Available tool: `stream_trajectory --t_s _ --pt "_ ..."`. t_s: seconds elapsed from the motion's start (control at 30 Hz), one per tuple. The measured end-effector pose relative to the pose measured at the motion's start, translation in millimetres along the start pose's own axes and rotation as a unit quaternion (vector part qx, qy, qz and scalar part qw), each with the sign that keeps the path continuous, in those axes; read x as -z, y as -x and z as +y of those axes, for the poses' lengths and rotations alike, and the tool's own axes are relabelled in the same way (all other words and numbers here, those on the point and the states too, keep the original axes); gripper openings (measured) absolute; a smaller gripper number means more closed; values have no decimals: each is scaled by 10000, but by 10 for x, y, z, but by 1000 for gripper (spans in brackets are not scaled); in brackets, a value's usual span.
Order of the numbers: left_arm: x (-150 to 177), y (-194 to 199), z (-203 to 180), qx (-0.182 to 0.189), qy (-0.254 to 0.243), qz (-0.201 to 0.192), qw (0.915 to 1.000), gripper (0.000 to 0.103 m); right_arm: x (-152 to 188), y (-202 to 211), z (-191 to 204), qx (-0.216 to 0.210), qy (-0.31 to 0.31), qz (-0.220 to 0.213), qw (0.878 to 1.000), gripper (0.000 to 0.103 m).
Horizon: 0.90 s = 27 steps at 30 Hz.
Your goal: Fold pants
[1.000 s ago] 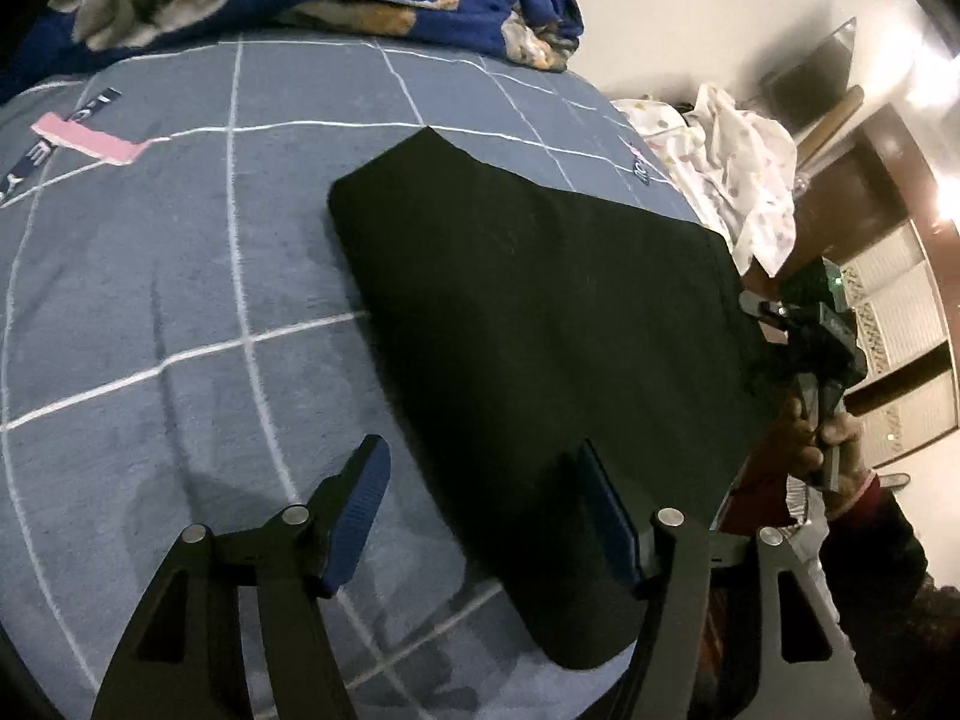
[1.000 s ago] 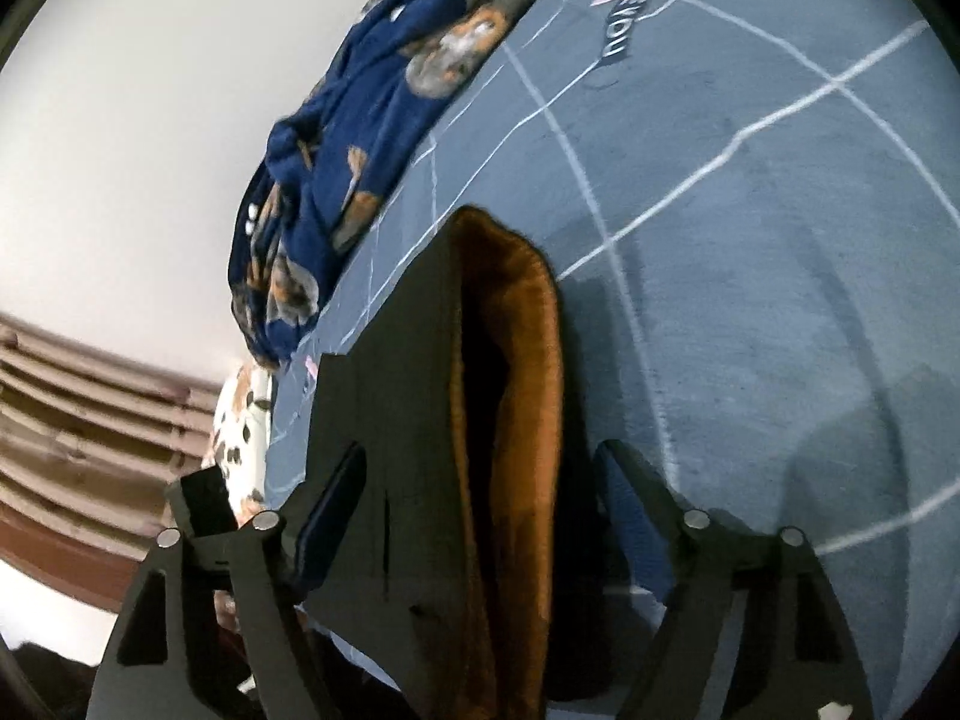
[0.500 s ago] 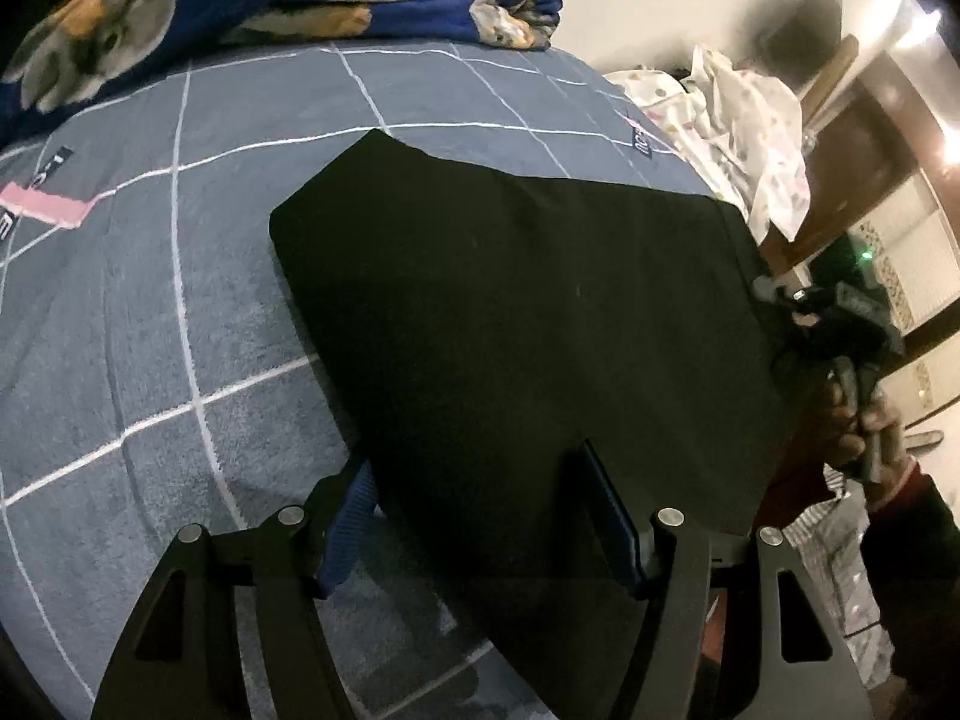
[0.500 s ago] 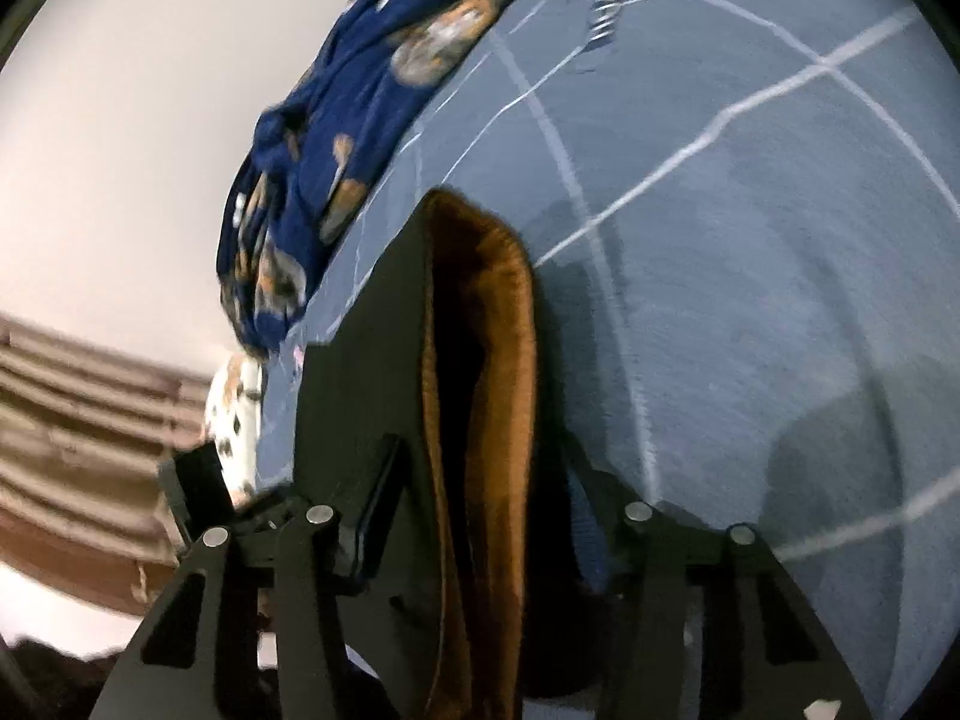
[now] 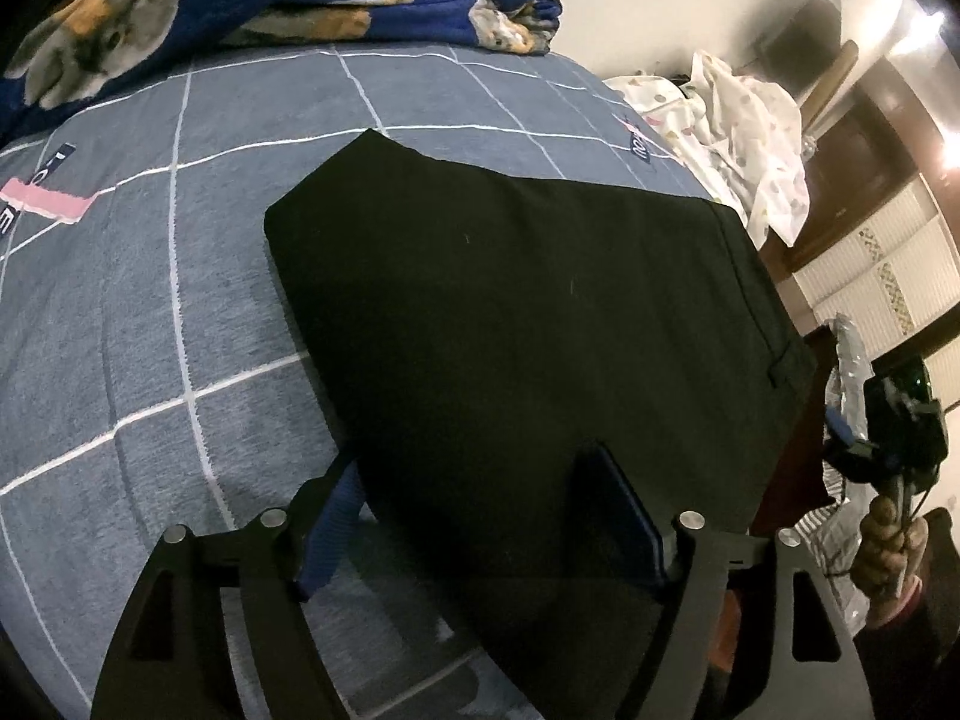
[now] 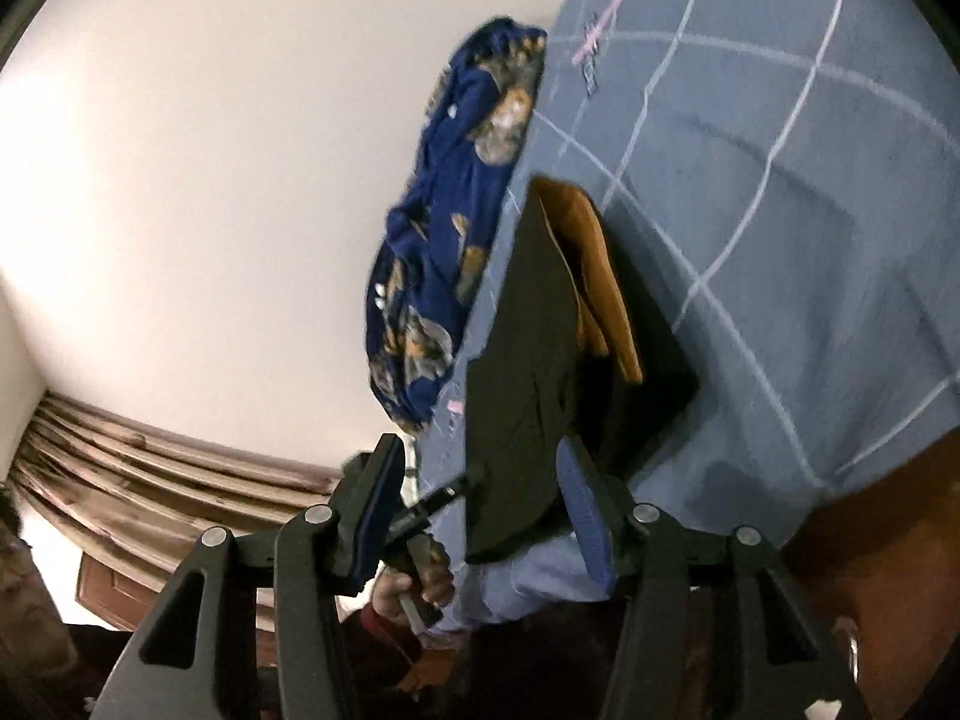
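Observation:
The black pants [image 5: 516, 324] lie folded flat on the blue checked bedspread [image 5: 150, 312]. In the right wrist view the pants [image 6: 528, 372] show an orange lining [image 6: 600, 276] at the open waist end. My left gripper [image 5: 480, 516] is open, its fingers straddling the near left edge of the pants just above the cloth. My right gripper [image 6: 480, 516] is open and empty, pulled back off the bed's edge with the waist corner between its fingers. The right gripper's body also shows in the left wrist view [image 5: 894, 426], beyond the pants' right edge.
A dark blue blanket with animal prints [image 5: 288, 6] is heaped at the far side of the bed. A white spotted cloth [image 5: 744, 138] lies at the far right corner. A pink label [image 5: 48, 204] is on the bedspread at left. A wall and wooden skirting [image 6: 180, 468] are beyond.
My left gripper moved forward over the pants' near edge. My right gripper drew back and tilted away from the waist end, off the bed's edge.

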<state>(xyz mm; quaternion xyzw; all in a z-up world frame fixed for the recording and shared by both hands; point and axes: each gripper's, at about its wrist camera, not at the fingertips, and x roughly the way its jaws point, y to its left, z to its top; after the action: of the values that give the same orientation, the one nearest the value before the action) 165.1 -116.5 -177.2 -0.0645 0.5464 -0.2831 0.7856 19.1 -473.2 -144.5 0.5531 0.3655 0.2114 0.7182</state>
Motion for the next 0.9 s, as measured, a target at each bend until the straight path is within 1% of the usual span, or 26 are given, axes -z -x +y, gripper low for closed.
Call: stream_trajectory --t_s 0.07,0.23,0.27,0.3,0.4,0.43,0.47,0.5,0.53,0.57,0.63,0.67,0.73,0.8,0.87,0.9 --pt "-5 -4 -3 -5 25 5 10000 77 -2 -97 -45 133 -48 38 9999 52" --pt "-20 -9 18 67 177 7 9998 77 -99 -151 -174 41 -226 -93 9997 52" --pt "-22 -10 26 87 204 -2 9998 77 -126 -169 -175 105 -208 -111 9997 53" --pt "-21 -10 32 96 221 -3 9997 77 -160 -189 -183 282 -222 -139 9993 53" --pt "-15 -6 44 111 241 6 9996 77 -211 -236 -198 339 -269 -166 9989 52" --pt "-14 -7 43 110 237 4 9997 77 -210 -233 -193 412 -236 -168 9987 50" --pt "-16 -7 39 101 222 13 9997 77 -210 -254 -173 517 -175 -172 9984 43" --pt "-18 -8 41 87 208 30 9997 77 -217 -276 -157 576 -131 -176 9981 14" --pt "-16 -4 40 83 204 36 9998 77 -205 -291 -123 663 -76 -144 9977 10" --pt "-18 -3 41 84 207 41 9997 77 -188 -284 -73 688 -1 -160 9975 10" --pt "-27 -4 41 88 224 58 9997 78 -140 -242 71 585 216 -231 9978 10" --pt "-29 -4 40 93 233 63 9997 78 -105 -221 134 533 255 -241 9980 10" --pt "-35 -8 34 110 240 58 9996 80 -44 -205 126 448 196 -214 9986 10" --pt "-29 -13 25 101 212 49 9997 80 23 -202 -52 639 3 -153 9978 10" --pt "-22 -14 24 83 155 51 9998 81 61 -207 -303 637 -412 -155 9970 9" --pt "-15 -13 21 73 127 55 9999 81 82 -209 -427 570 -614 -161 9964 8"
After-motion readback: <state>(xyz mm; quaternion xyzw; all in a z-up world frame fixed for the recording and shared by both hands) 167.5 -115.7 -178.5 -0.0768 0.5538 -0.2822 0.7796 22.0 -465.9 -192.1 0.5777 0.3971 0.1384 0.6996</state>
